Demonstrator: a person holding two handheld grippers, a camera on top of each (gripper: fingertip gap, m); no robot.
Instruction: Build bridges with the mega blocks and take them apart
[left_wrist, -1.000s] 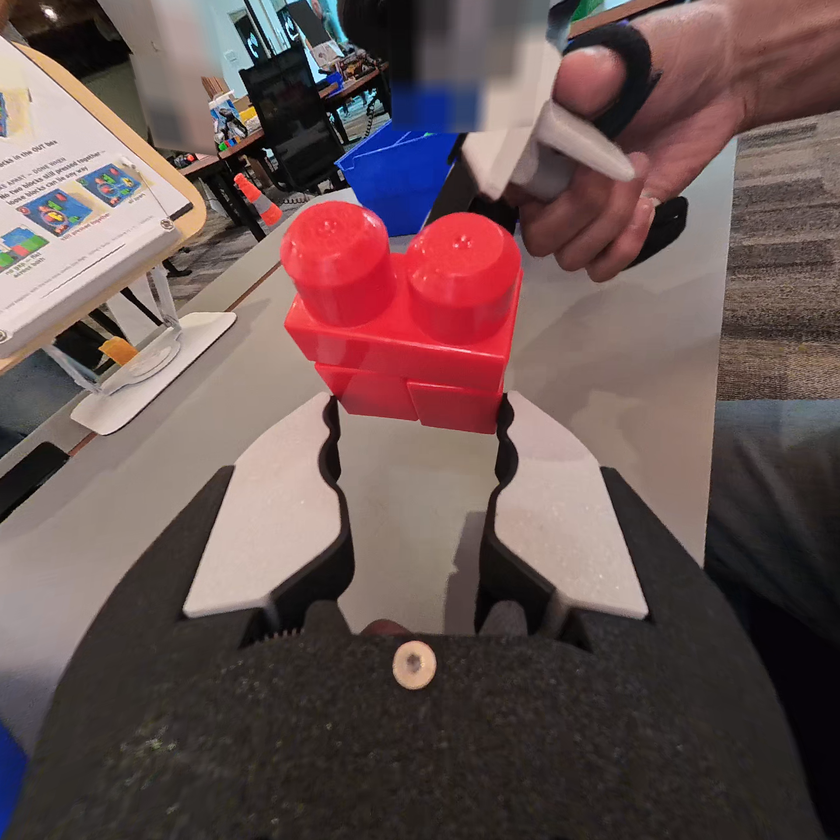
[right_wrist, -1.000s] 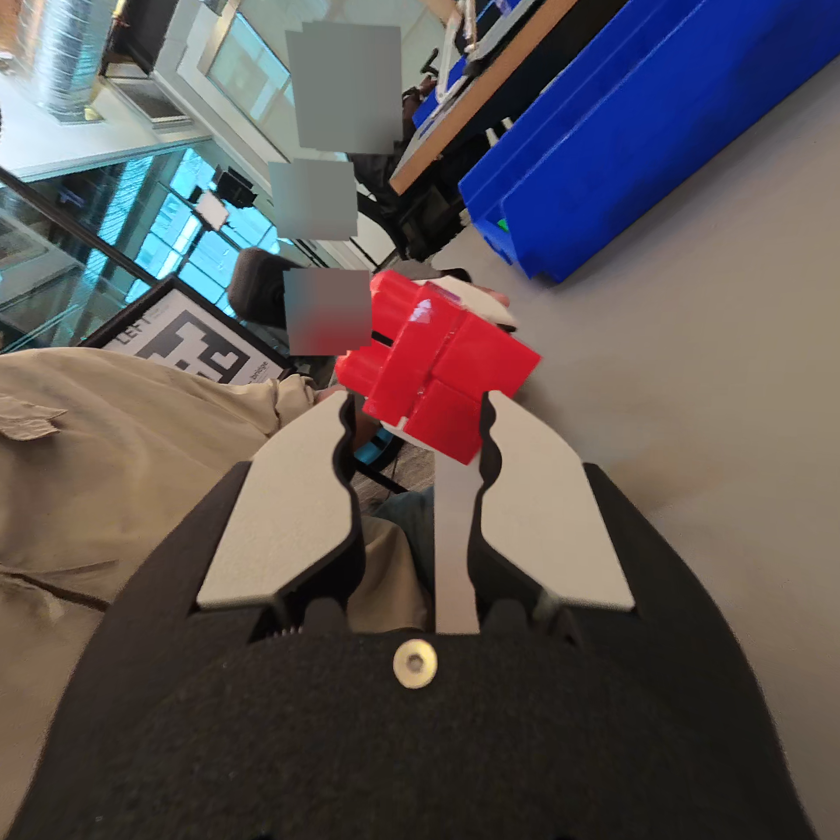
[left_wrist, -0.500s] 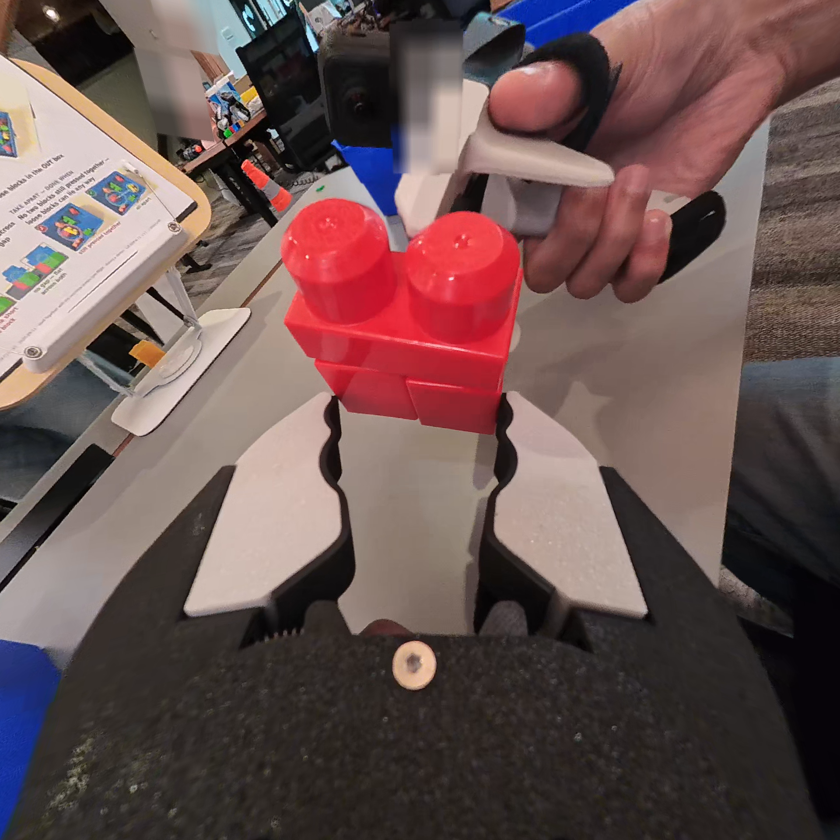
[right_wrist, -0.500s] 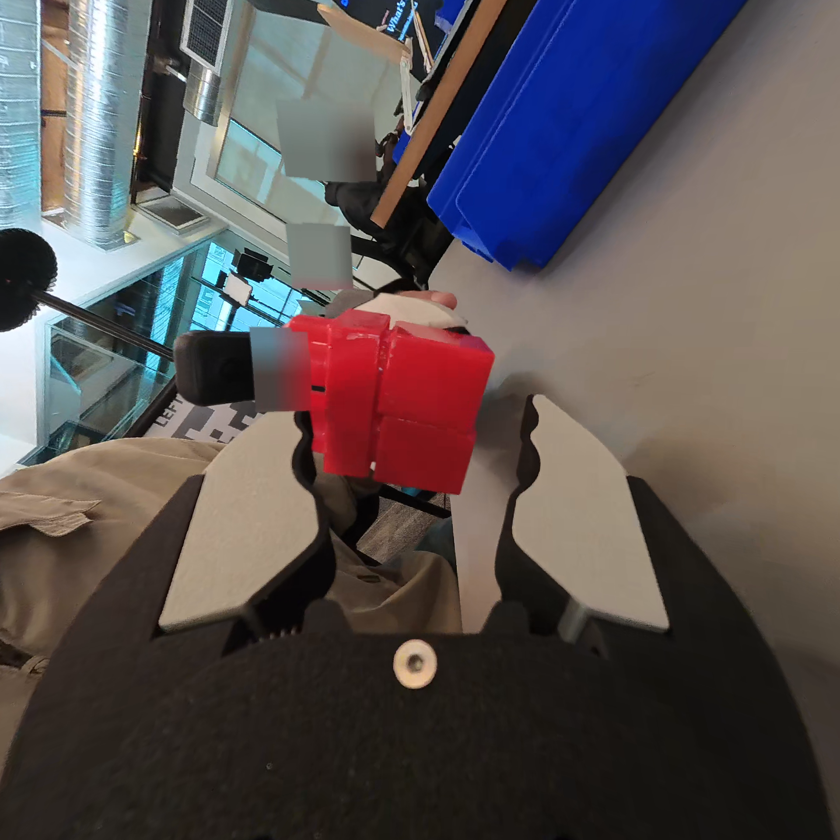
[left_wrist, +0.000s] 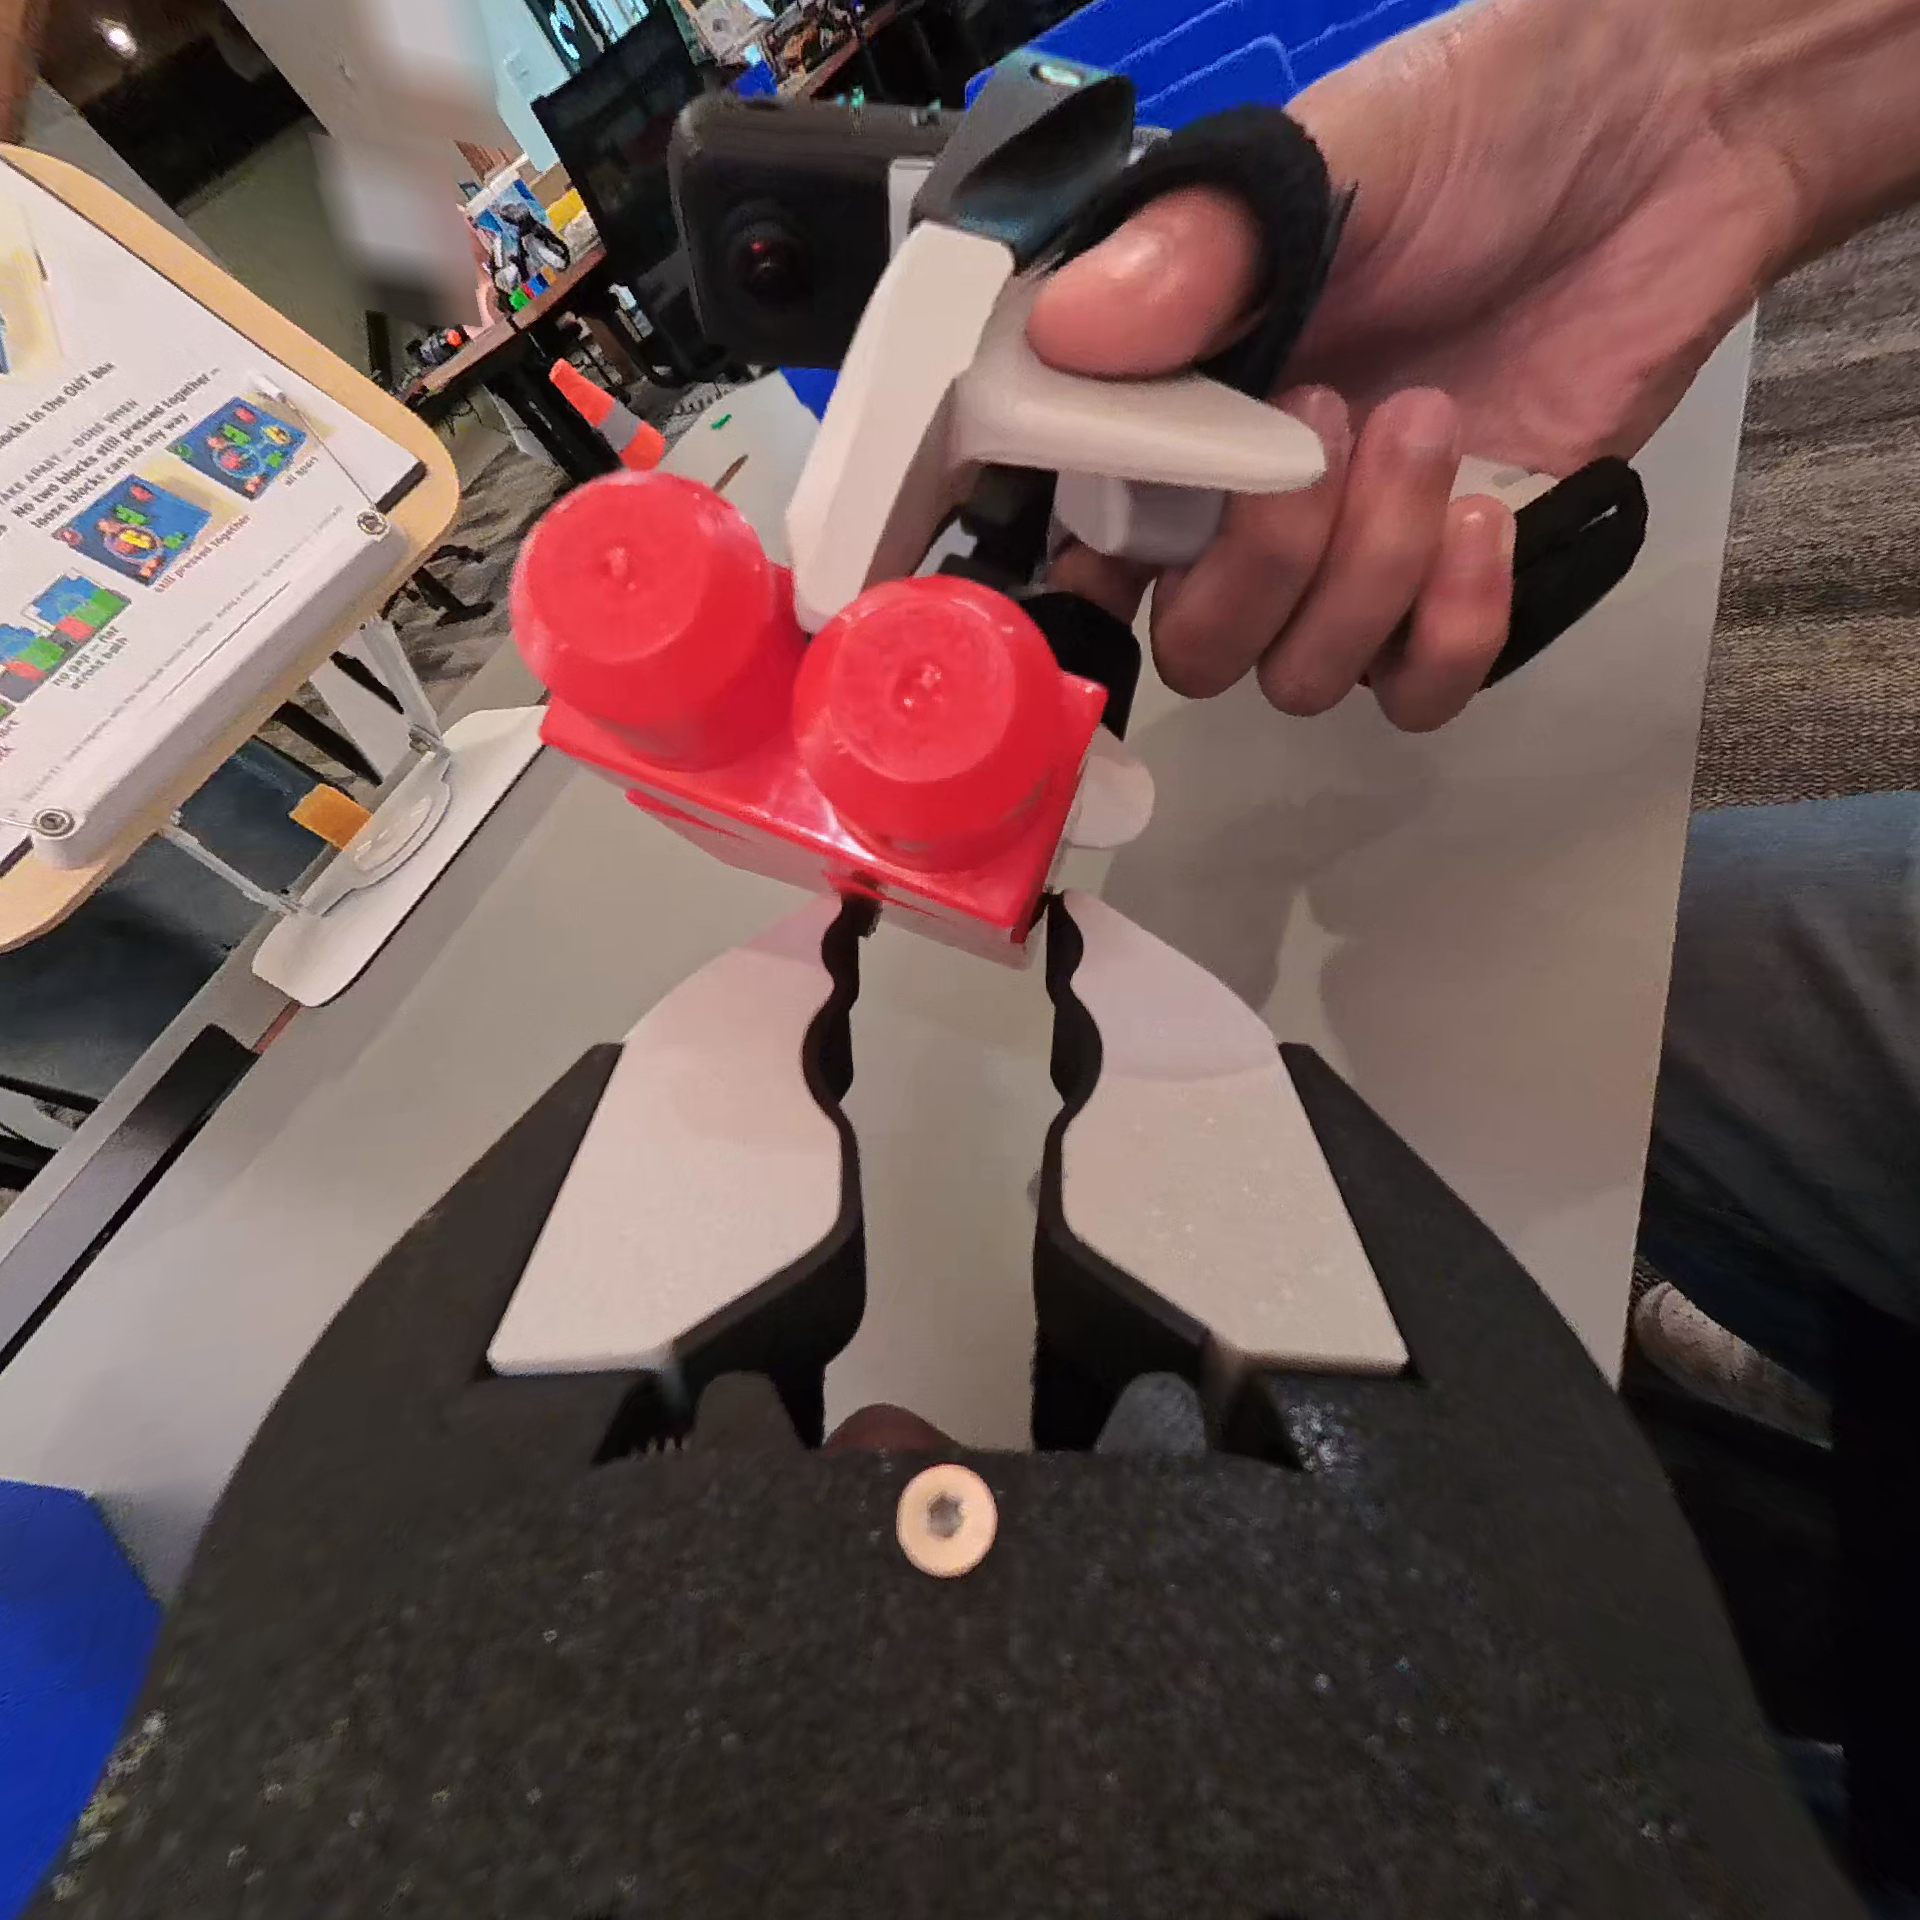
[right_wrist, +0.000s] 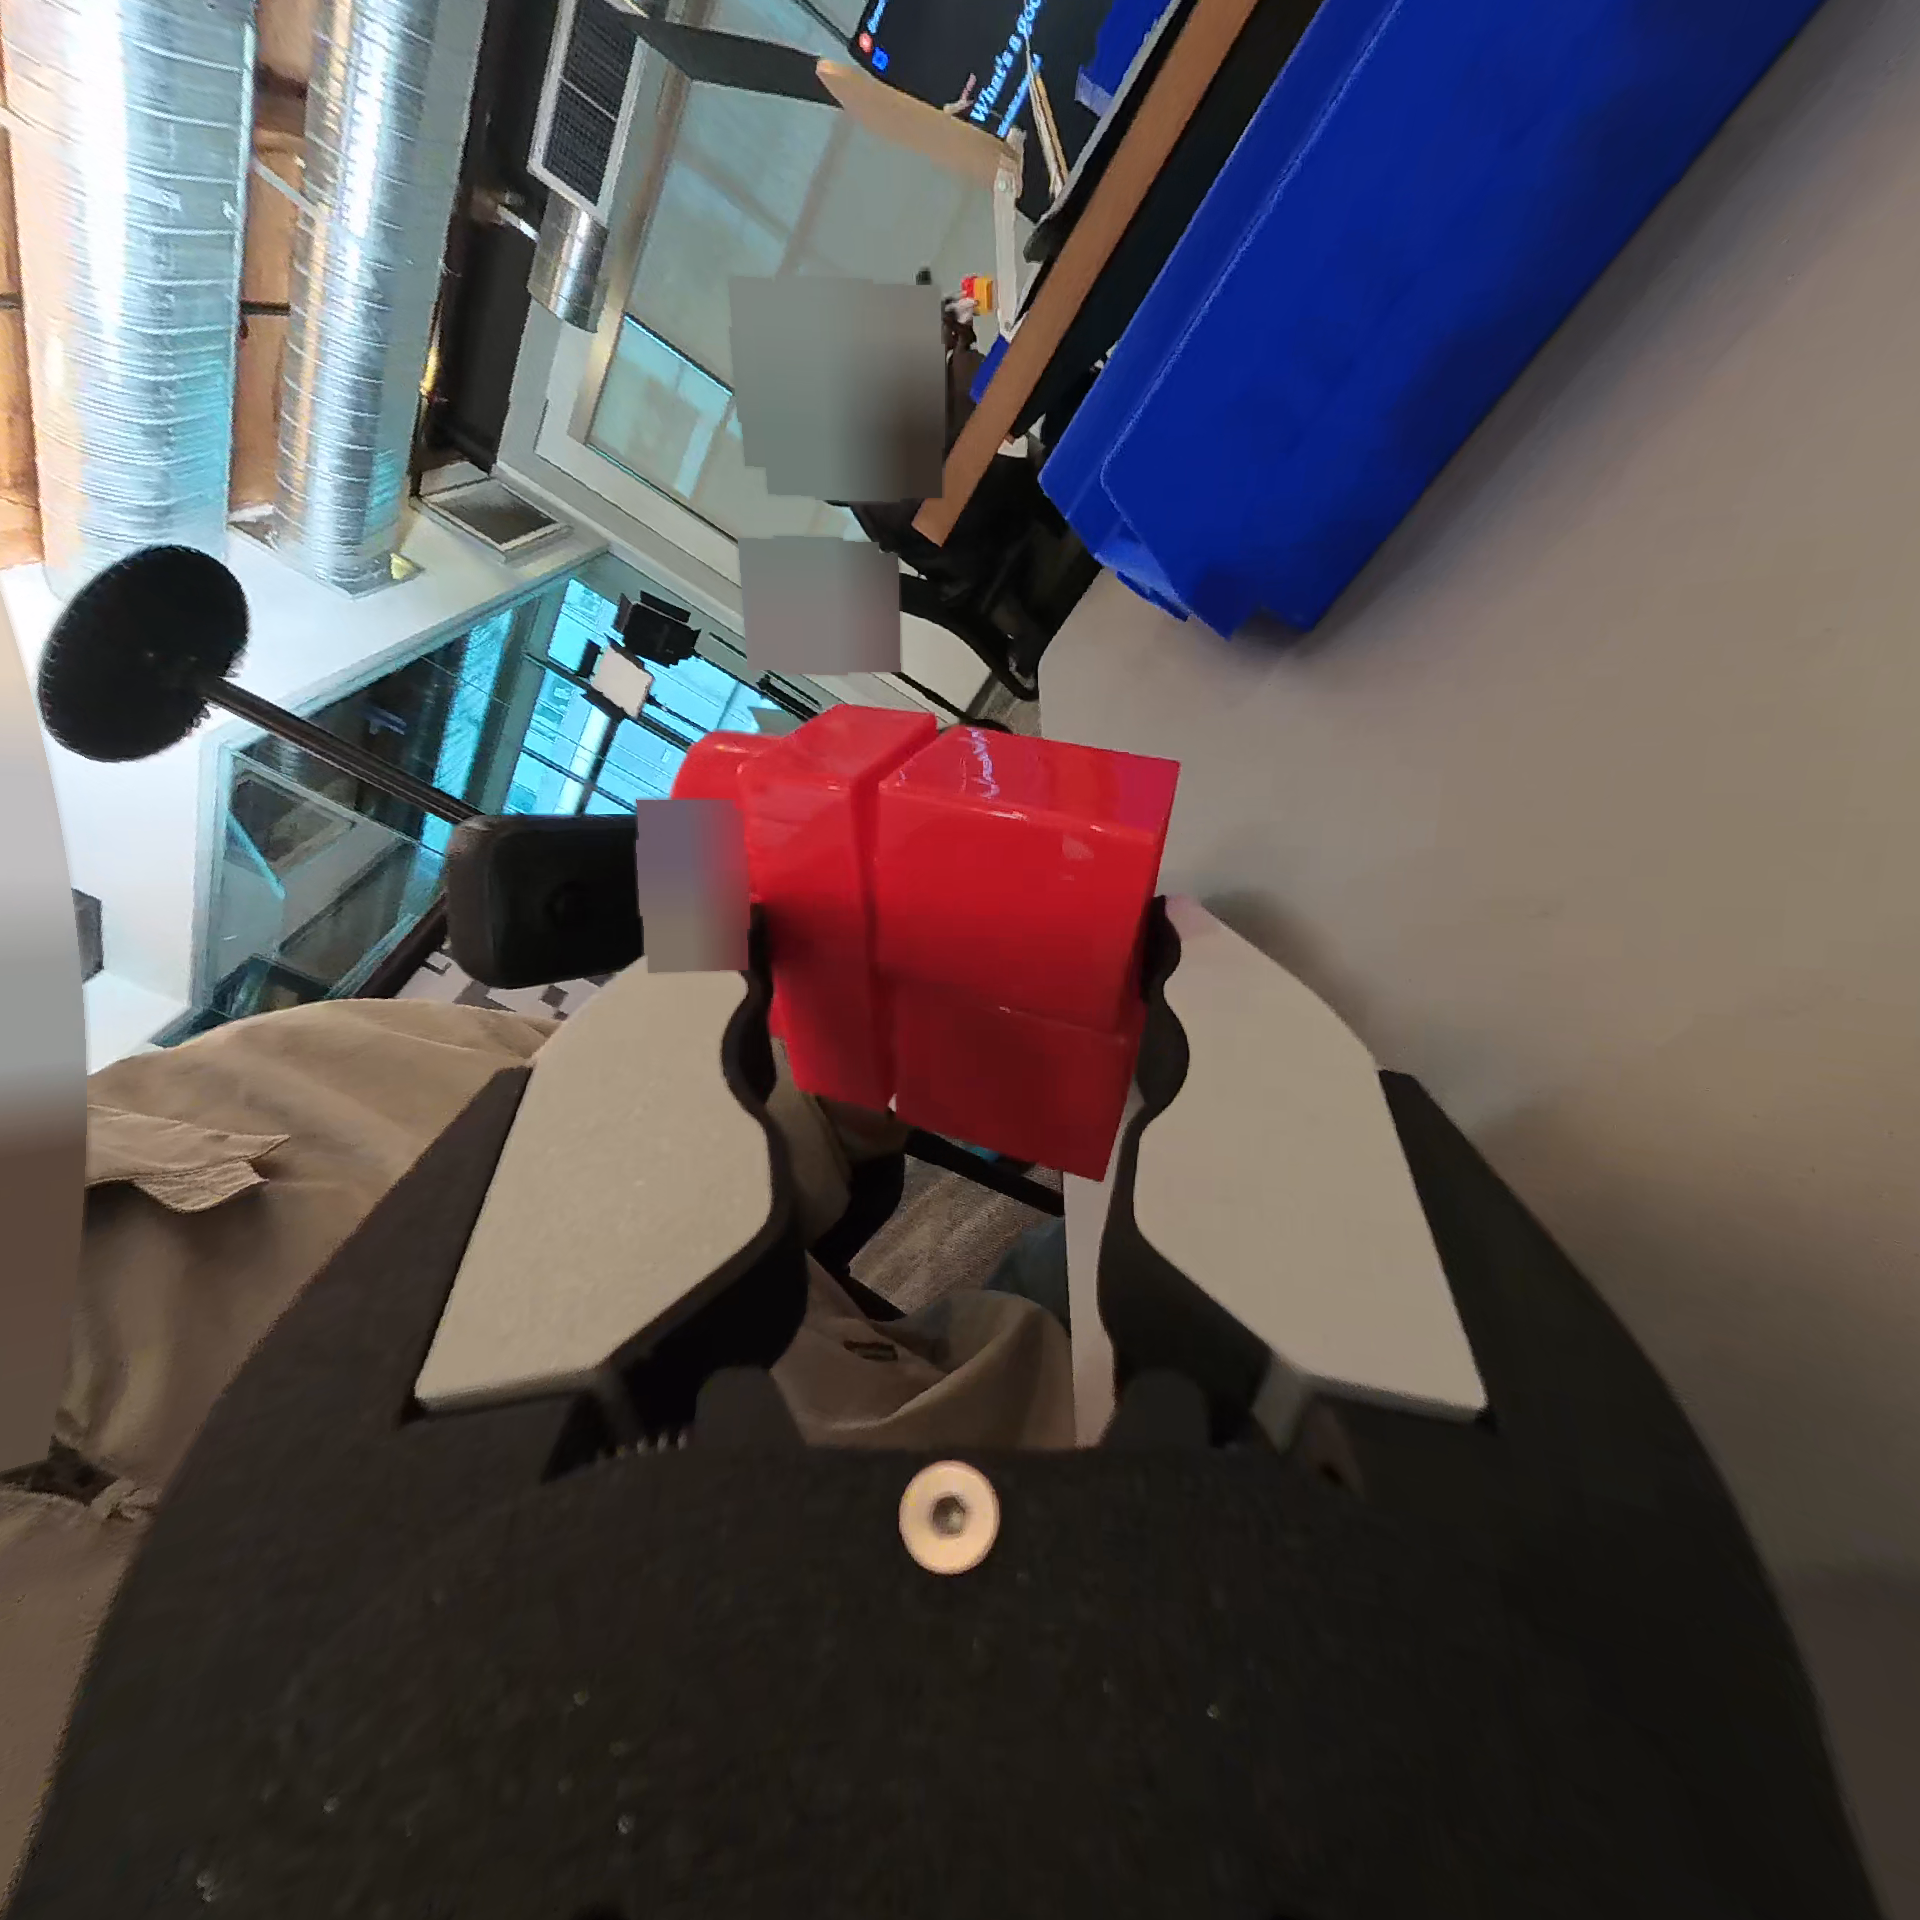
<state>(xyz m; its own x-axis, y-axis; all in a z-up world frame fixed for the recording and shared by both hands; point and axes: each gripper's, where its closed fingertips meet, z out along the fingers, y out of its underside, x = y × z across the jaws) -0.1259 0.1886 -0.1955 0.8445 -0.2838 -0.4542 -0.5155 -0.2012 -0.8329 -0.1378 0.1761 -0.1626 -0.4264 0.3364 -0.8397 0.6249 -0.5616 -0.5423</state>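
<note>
both the left gripper (left_wrist: 951, 914) and right gripper (right_wrist: 951, 987) clamp the joined red blocks (left_wrist: 821, 727); pulling them apart remains undone.

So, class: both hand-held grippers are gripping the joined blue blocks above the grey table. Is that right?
Not quite. The joined blocks are red, not blue, as both wrist views show. The rest holds: the left hand-held gripper and the right hand-held gripper both grip them above the grey table.
</note>
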